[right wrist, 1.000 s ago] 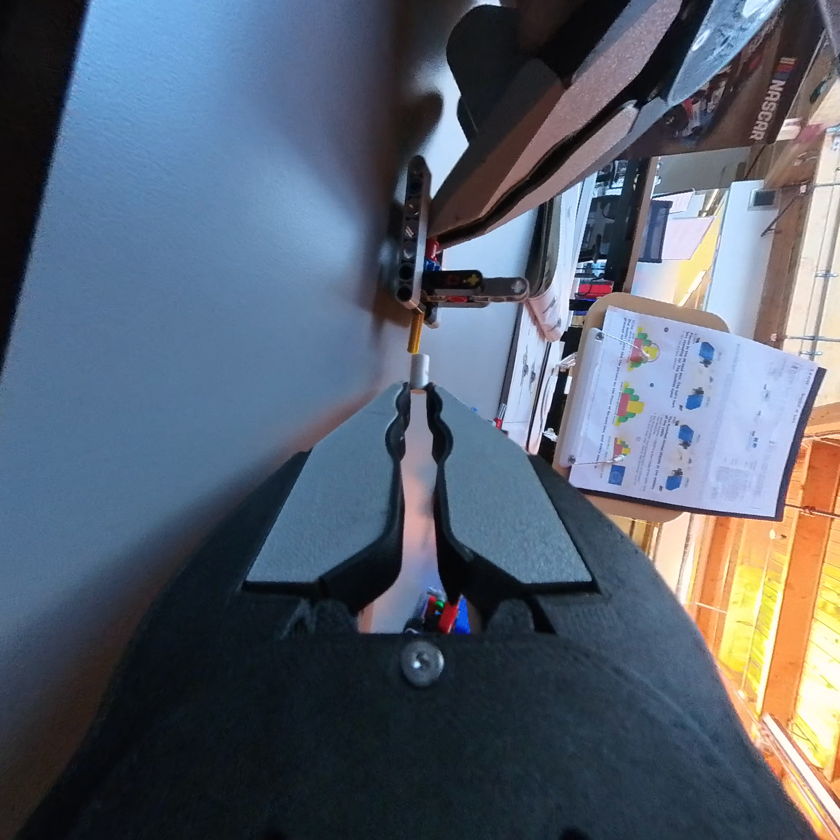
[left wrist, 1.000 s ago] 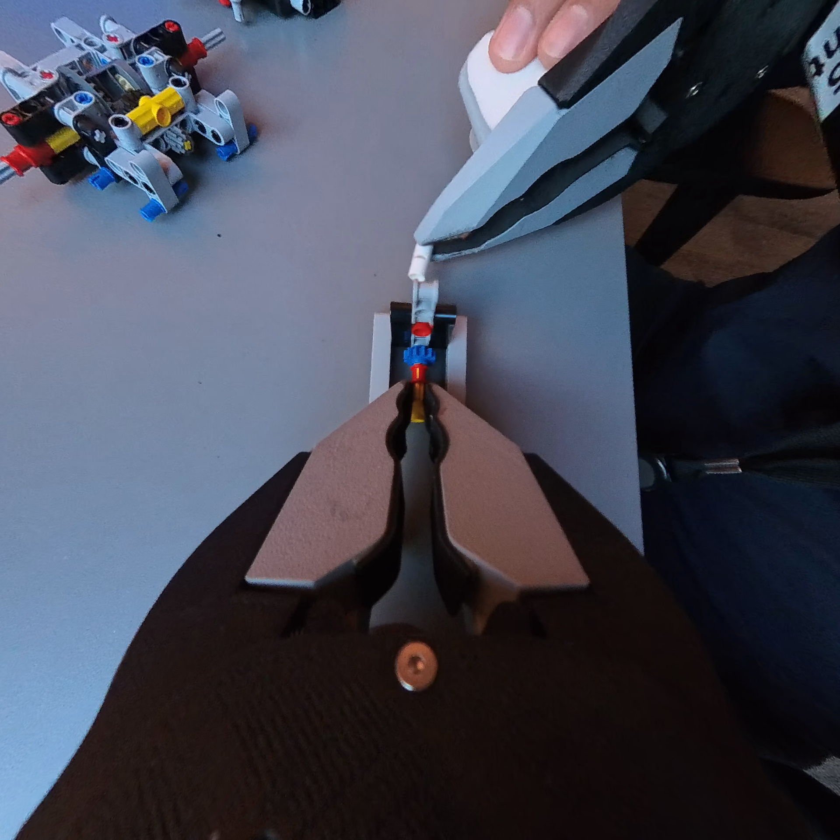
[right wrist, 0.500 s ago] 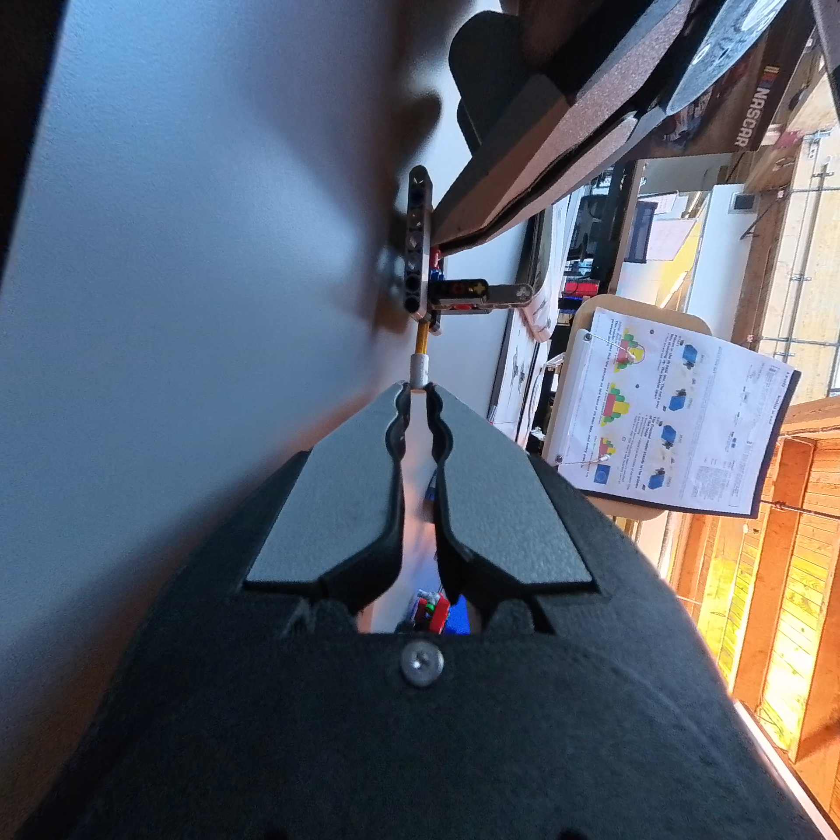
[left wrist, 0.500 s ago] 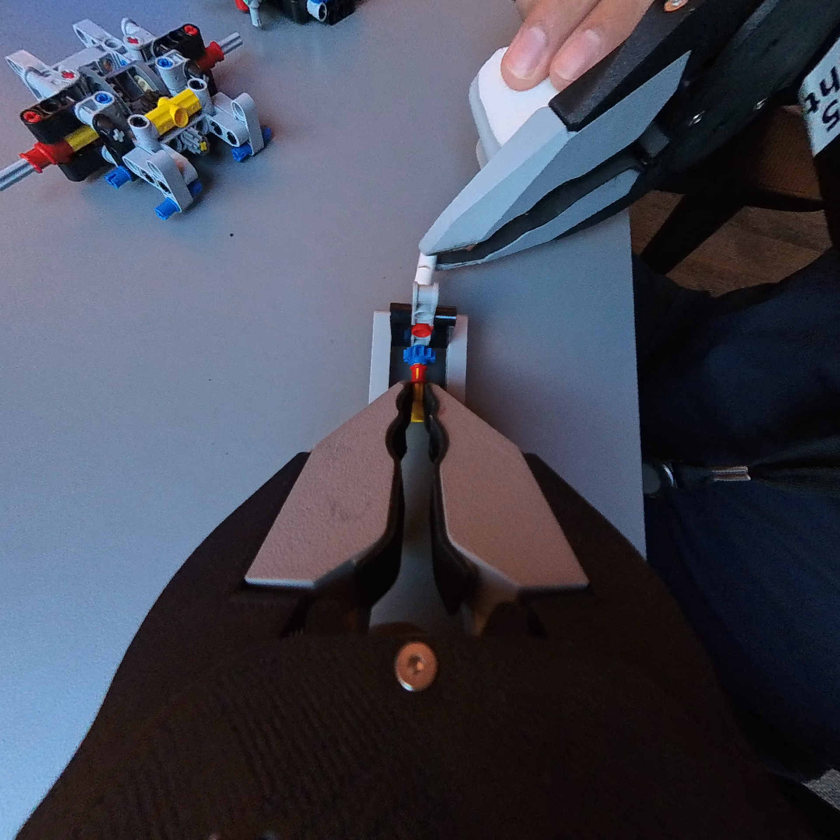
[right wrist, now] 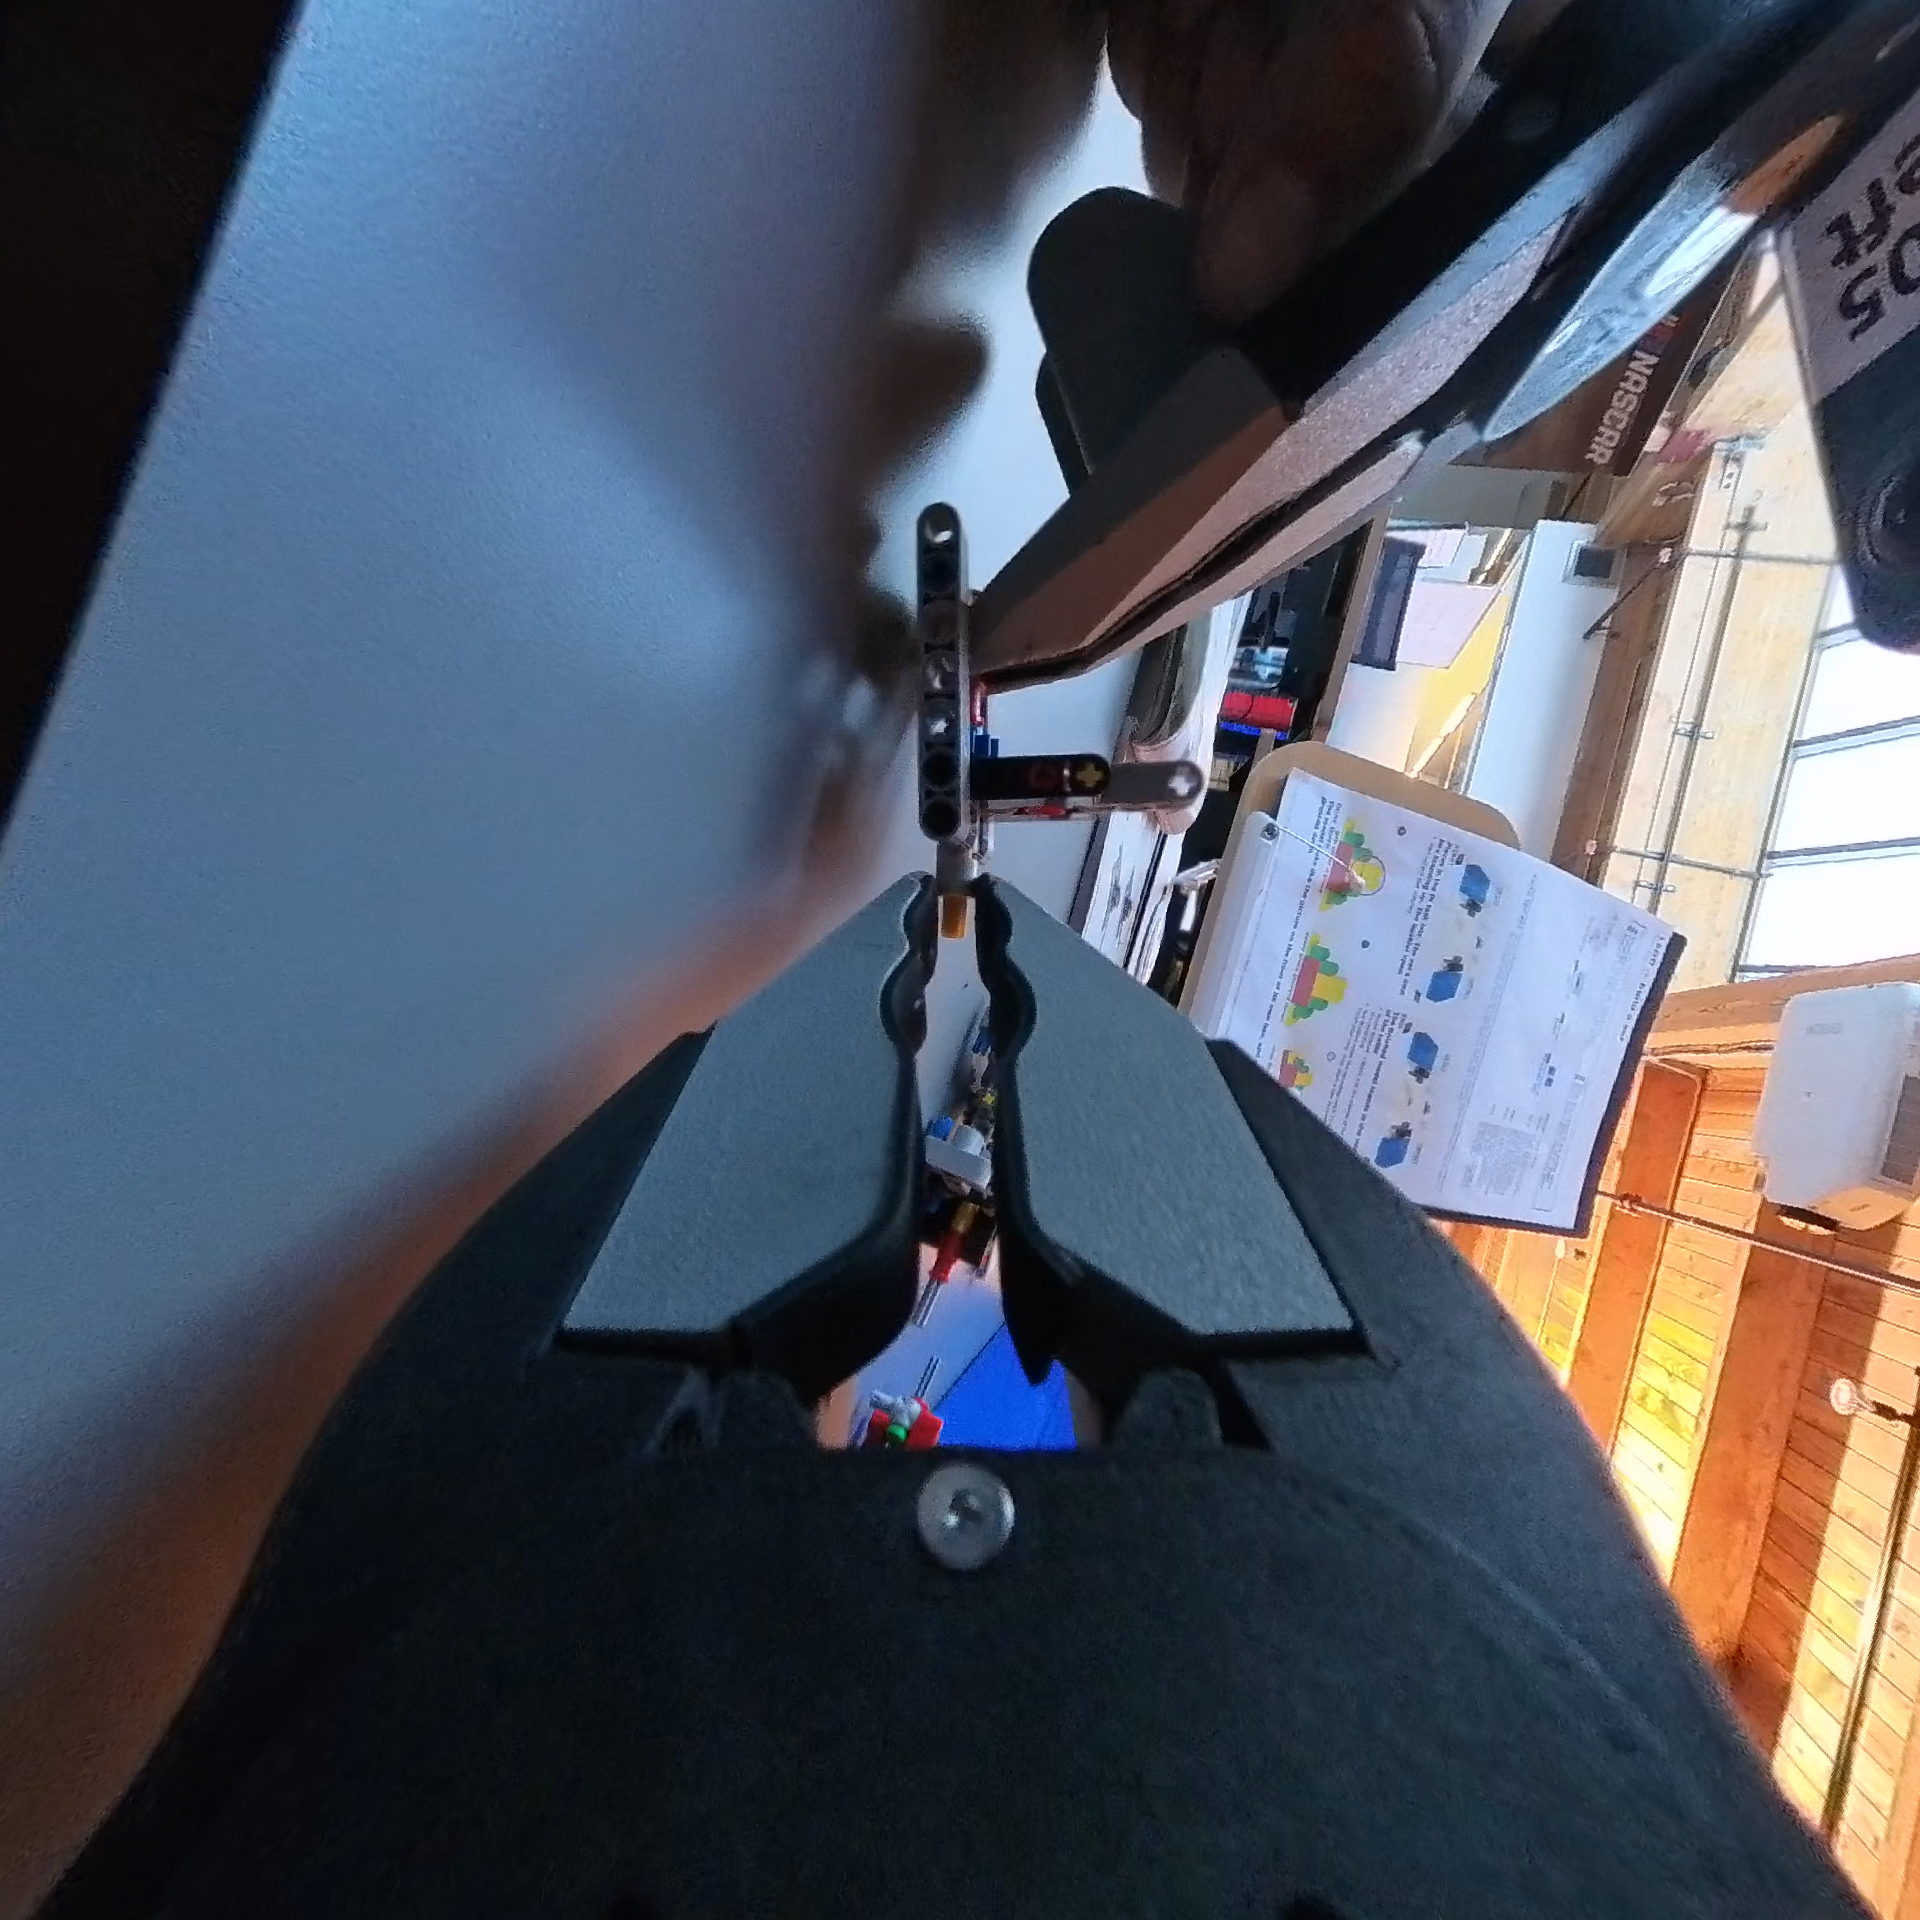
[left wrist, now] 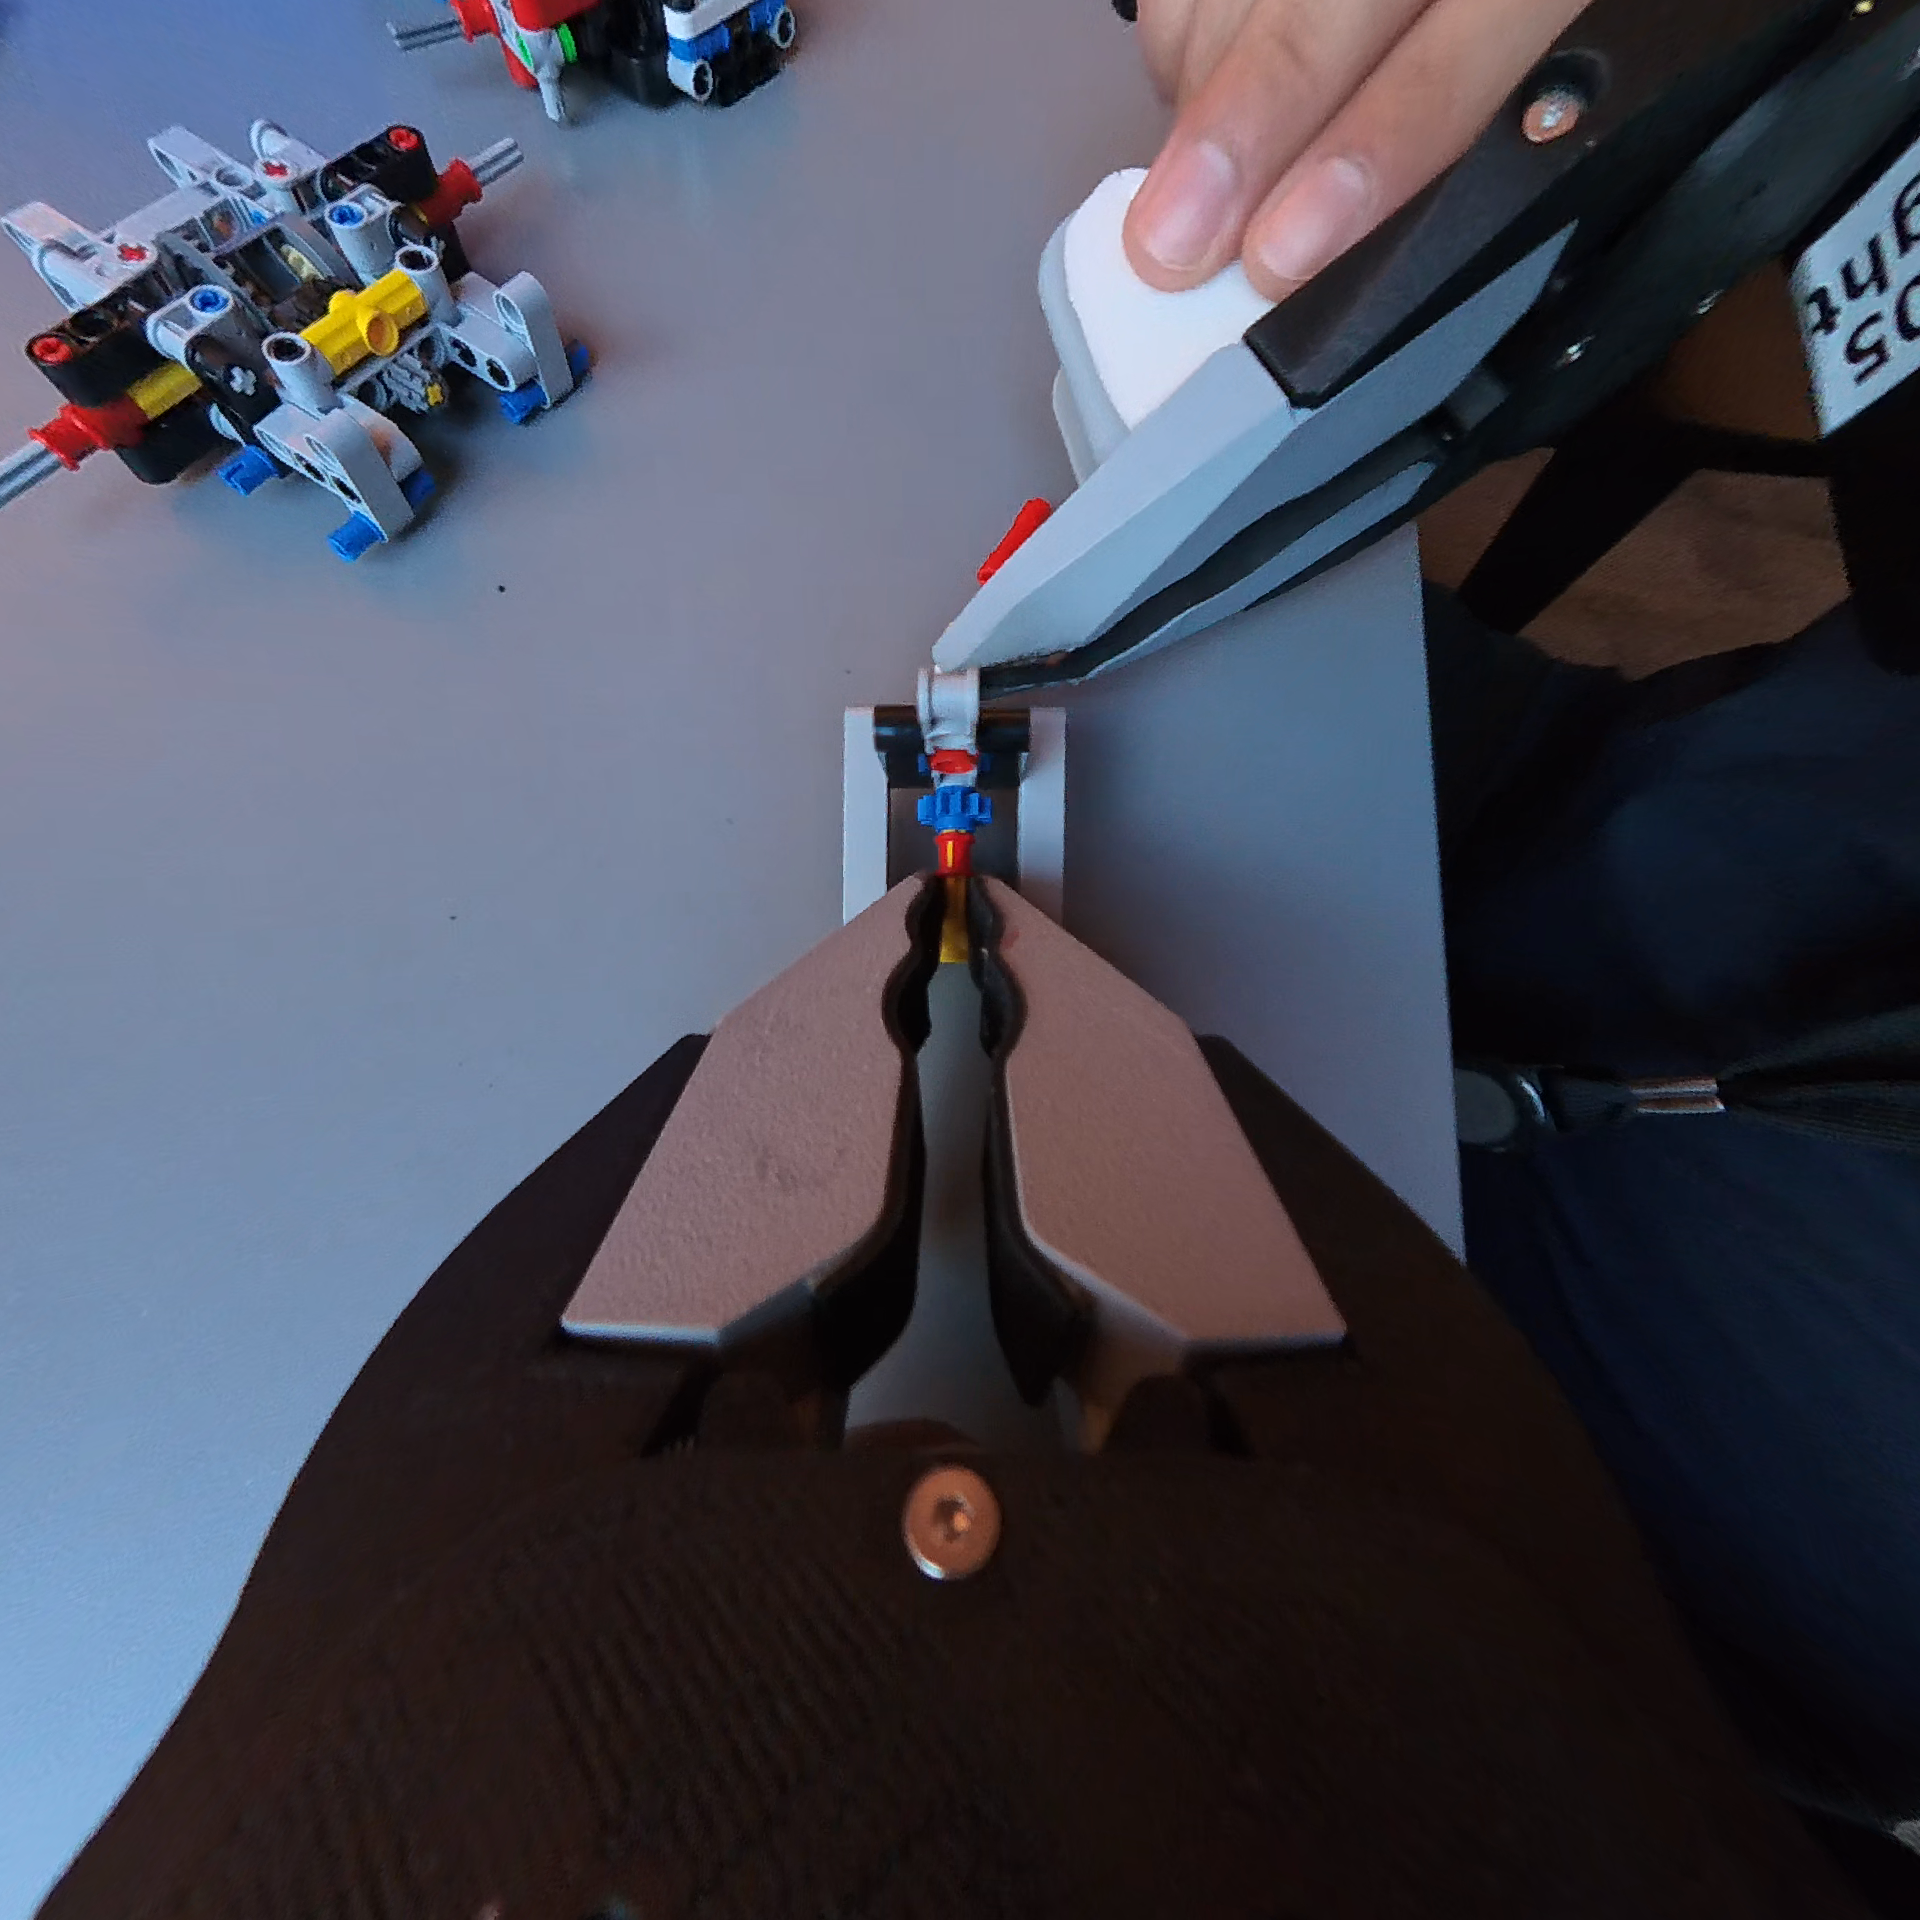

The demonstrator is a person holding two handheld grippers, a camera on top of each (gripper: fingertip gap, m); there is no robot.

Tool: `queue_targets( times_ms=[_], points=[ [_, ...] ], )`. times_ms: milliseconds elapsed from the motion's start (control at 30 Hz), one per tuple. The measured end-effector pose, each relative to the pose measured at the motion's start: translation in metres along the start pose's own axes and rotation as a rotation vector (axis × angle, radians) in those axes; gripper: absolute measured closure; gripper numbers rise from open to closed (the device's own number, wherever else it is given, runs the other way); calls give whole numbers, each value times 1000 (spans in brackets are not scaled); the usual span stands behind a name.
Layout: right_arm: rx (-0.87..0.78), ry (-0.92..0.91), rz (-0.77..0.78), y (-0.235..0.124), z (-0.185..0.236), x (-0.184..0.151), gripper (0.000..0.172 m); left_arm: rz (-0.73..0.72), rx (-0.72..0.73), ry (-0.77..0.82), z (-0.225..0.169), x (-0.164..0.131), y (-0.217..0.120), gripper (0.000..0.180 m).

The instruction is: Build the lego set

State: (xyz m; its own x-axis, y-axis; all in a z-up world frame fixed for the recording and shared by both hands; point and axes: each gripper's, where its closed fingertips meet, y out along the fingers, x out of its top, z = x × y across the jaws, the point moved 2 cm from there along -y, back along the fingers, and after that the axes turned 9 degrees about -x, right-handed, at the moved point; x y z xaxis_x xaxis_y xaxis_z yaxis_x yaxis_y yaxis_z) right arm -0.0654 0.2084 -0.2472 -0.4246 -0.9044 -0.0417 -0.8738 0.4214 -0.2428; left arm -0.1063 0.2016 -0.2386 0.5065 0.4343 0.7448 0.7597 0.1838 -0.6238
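Note:
My left gripper [left wrist: 954, 894] is shut on the yellow axle [left wrist: 954, 925] of a small brick assembly. The assembly carries red bushes, a blue gear [left wrist: 953, 807], a grey connector [left wrist: 948, 707] and a black beam [left wrist: 899, 719], and I hold it just above the grey table [left wrist: 520, 831]. My right gripper [right wrist: 954, 894] is shut on a small white bush [right wrist: 954, 875] pushed onto a second yellow axle, whose end [right wrist: 954, 920] shows between the pads. Its tips [left wrist: 966, 670] sit against the connector. The black beam [right wrist: 938, 675] stands just beyond, with the left gripper [right wrist: 997, 665] beside it.
A larger grey, black and yellow brick model [left wrist: 281, 332] lies at the far left, and another [left wrist: 623, 42] lies at the top. A loose red piece [left wrist: 1013, 535] lies by the right gripper. The table's edge [left wrist: 1423, 831] runs close on the right. An instruction sheet [right wrist: 1455, 997] stands behind.
My right gripper has moved in toward the assembly. The white bush has slid along the yellow axle up to the connector, and the axle's end now shows between the right pads. The left gripper held still.

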Motion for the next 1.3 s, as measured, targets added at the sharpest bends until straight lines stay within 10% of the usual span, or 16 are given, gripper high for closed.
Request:
queue_targets(
  times_ms=[333, 800, 1300],
  points=[
    [-32, 282, -11, -15, -28, -19, 160, -112, 47, 87, -1, 8, -4, 179],
    [293, 1544, -323, -13, -85, -38, 162, -394, 254, 176, 2, 31, -25, 179],
    [384, 1634, -402, -1, -92, -27, 172, -477, 269, 181, 2, 36, -38, 179]
  ],
)
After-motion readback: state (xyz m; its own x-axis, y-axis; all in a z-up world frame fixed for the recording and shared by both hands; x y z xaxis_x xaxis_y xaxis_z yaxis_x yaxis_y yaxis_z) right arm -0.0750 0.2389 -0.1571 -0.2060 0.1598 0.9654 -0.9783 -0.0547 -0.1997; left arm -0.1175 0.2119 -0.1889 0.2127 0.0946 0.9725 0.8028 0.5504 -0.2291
